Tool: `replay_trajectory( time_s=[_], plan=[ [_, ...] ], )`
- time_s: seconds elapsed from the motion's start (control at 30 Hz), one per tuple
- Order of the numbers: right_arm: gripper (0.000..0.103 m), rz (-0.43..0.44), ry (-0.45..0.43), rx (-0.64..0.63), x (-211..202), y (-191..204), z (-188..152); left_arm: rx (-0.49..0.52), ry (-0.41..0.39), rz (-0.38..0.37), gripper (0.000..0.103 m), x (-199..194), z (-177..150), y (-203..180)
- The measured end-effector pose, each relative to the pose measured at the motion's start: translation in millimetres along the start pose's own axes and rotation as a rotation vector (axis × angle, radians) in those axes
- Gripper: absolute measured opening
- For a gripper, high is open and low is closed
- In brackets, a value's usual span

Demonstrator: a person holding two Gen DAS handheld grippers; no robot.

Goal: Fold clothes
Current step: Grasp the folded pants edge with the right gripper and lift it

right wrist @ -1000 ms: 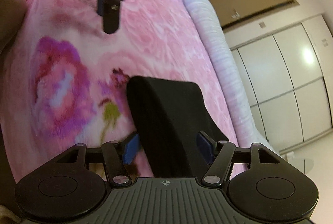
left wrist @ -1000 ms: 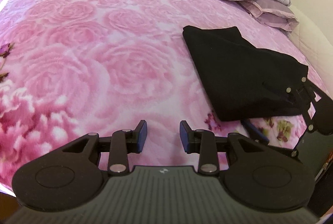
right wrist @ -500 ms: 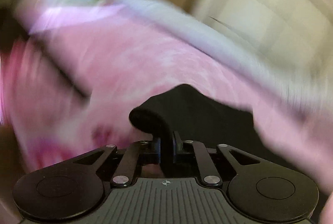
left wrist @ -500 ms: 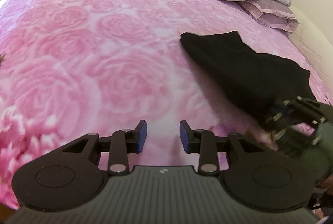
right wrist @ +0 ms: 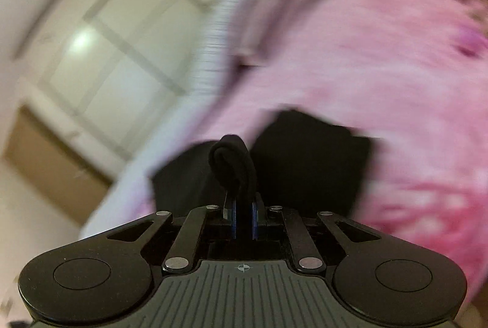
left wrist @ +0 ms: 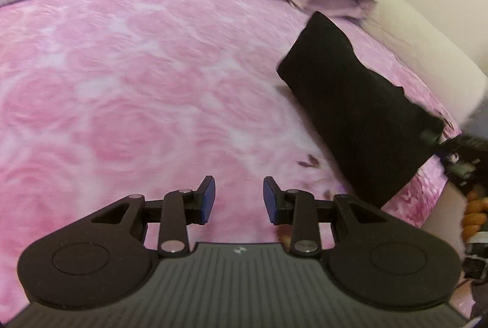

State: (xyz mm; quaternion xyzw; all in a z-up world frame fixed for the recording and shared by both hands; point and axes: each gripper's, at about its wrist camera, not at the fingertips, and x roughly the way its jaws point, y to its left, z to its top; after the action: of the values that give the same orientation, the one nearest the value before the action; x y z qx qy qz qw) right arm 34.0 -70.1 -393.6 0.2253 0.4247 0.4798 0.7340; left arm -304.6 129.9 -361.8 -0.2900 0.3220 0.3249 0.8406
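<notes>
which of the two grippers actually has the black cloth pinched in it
The right gripper: its blue pads are clamped on a bunched fold of the black garment. The left gripper has a bare gap between its fingers, with only pink blanket behind.
</notes>
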Motion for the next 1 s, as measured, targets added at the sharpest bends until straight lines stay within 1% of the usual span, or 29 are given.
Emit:
replay_trajectory(
  time_s=[0.07, 0.13, 0.17, 0.23, 0.3, 0.37, 0.4, 0.43, 0.47, 0.5, 0.53, 0.57, 0.6, 0.63, 0.67, 0.7, 0.73, 0.77, 0.83, 0.9, 1.0],
  plan=[
    [0.008, -0.067, 0.035, 0.051, 10, -27, 6, 0.0, 0.031, -0.01, 0.03, 13, 0, -9],
    [0.008, -0.033, 0.026, 0.007, 11, -19, 9, 0.004, 0.05, -0.007, 0.03, 20, -3, -15],
    [0.008, -0.02, -0.001, -0.07, 4, -8, 12, 0.003, 0.056, -0.003, 0.03, 22, -3, -17],
    [0.008, 0.023, -0.086, -0.283, -8, 29, 17, 0.001, 0.067, 0.005, 0.03, 26, -3, -22],
    [0.008, 0.103, -0.172, -0.468, -24, 64, 18, 0.003, 0.064, 0.005, 0.029, 27, -1, -25],
    [0.008, 0.146, -0.234, -0.584, -37, 82, 14, 0.007, 0.06, 0.005, 0.03, 30, 2, -29],
    [0.008, 0.094, -0.23, -0.58, -38, 77, 14, 0.011, 0.059, 0.003, 0.03, 30, 3, -31],
    [0.008, 0.041, -0.22, -0.567, -38, 70, 15, 0.016, 0.06, -0.002, 0.029, 31, 4, -33],
    [0.008, -0.023, -0.175, -0.483, -33, 50, 19, 0.02, 0.063, -0.005, 0.029, 34, 4, -35],
    [0.008, -0.081, -0.11, -0.367, -22, 25, 21, 0.023, 0.067, -0.008, 0.03, 37, 5, -36],
    [0.008, -0.114, -0.048, -0.28, -13, 3, 22, 0.025, 0.073, -0.011, 0.03, 39, 5, -37],
    [0.008, -0.12, -0.014, -0.21, -6, -14, 21, 0.025, 0.08, -0.014, 0.029, 42, 4, -38],
    [0.011, -0.124, 0.016, -0.14, 0, -29, 21, 0.023, 0.085, -0.014, 0.029, 44, 4, -39],
    [0.014, -0.115, 0.024, -0.074, 2, -37, 21, 0.02, 0.088, -0.014, 0.029, 45, 4, -39],
    [0.031, -0.109, 0.031, -0.012, 4, -44, 20, 0.016, 0.089, -0.014, 0.03, 45, 3, -39],
    [0.052, -0.121, 0.035, 0.021, 5, -44, 21, 0.01, 0.088, -0.016, 0.03, 45, 3, -39],
    [0.056, -0.126, 0.023, 0.05, 0, -47, 27, 0.0, 0.088, -0.021, 0.03, 44, 3, -38],
    [0.058, -0.131, 0.014, 0.078, -6, -50, 31, -0.012, 0.088, -0.029, 0.029, 43, 3, -36],
    [0.058, -0.131, 0.022, 0.128, -23, -58, 29, -0.038, 0.089, -0.04, 0.029, 40, 3, -33],
    [0.059, -0.13, 0.031, 0.178, -39, -66, 26, -0.041, 0.093, -0.038, 0.029, 39, 3, -33],
    [0.06, -0.076, 0.074, 0.261, -51, -66, 11, -0.032, 0.095, -0.039, 0.029, 40, 4, -35]
  ],
)
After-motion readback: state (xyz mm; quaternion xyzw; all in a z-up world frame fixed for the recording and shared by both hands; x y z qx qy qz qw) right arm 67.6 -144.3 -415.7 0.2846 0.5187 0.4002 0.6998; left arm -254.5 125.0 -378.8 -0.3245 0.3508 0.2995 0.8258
